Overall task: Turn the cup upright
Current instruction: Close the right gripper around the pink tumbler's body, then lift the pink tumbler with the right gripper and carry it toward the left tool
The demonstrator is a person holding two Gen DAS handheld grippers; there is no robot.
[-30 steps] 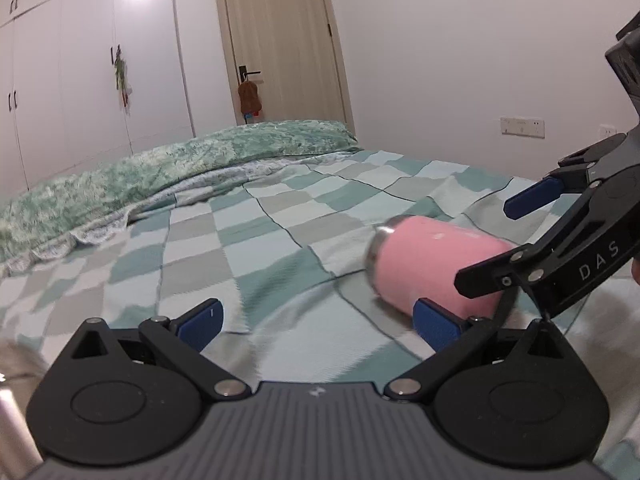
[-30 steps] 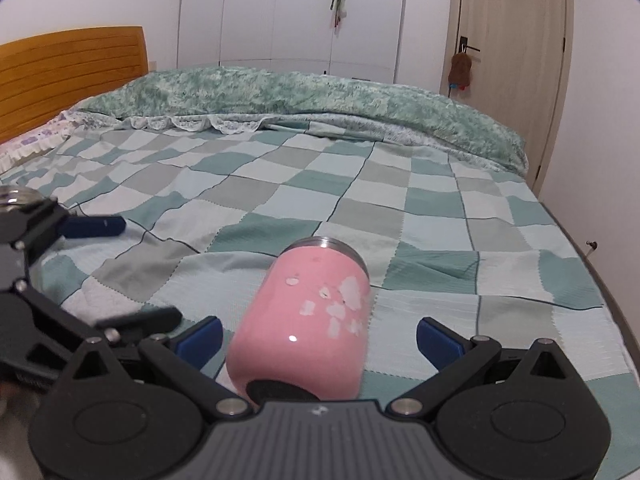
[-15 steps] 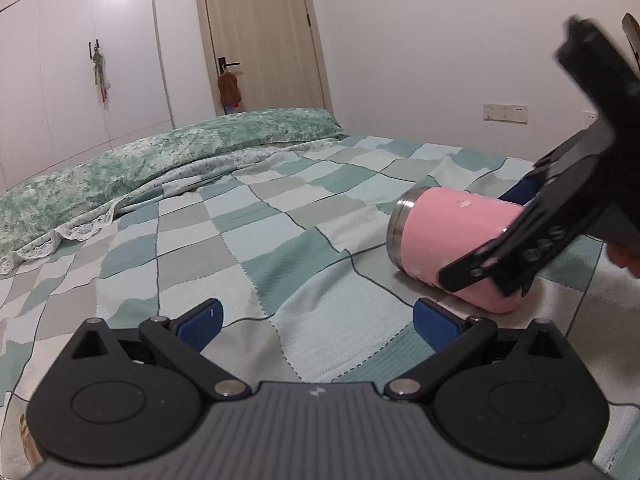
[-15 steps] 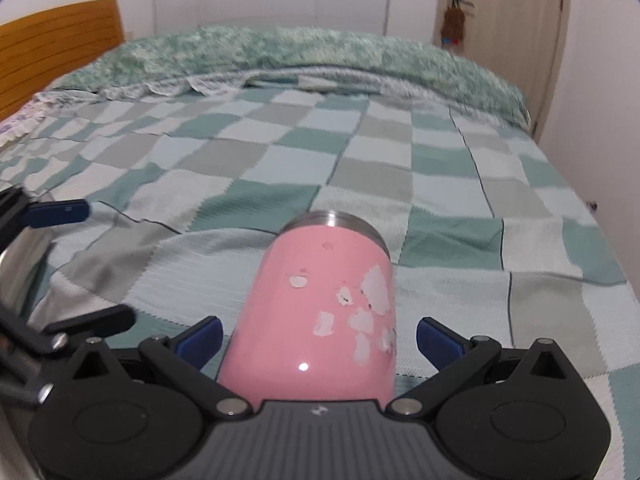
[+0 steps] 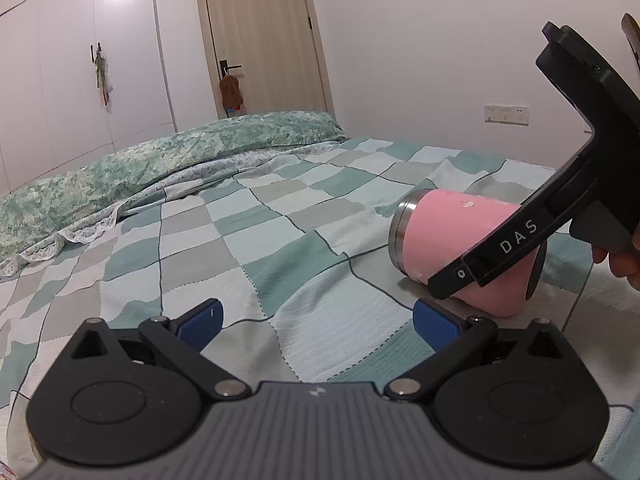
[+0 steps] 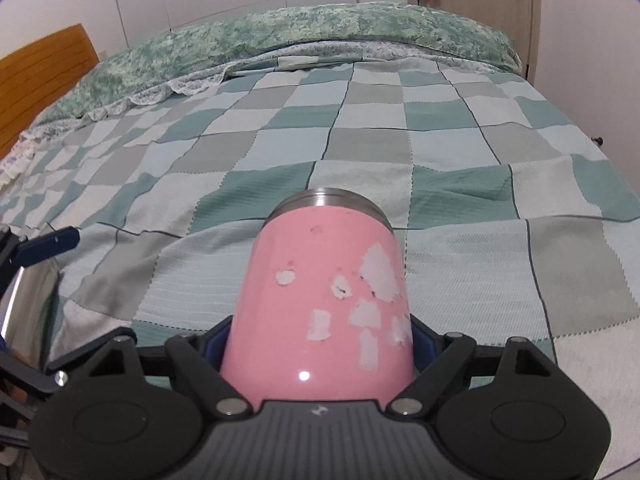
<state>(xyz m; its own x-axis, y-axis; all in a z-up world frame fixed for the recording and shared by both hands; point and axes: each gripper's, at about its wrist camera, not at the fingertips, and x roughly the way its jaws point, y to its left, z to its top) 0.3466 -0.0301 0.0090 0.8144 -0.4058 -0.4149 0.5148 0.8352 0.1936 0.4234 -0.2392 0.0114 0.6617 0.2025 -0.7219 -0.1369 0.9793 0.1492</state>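
The pink cup (image 6: pixel 320 304) lies on its side on the bed (image 6: pixel 440 152), right tongs (image 6: pixel 316 344) clamped around its base. Left tongs (image 5: pixel 316 320) gape, empty. Pivot slowly, rim up.

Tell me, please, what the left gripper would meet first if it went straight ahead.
Probably only the checked green bedspread: the open left gripper points past the pink metal cup, which lies to its right.

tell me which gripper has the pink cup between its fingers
The right gripper: it is shut on both sides of the pink cup, which lies on its side on the blanket. The left gripper is open and holds nothing.
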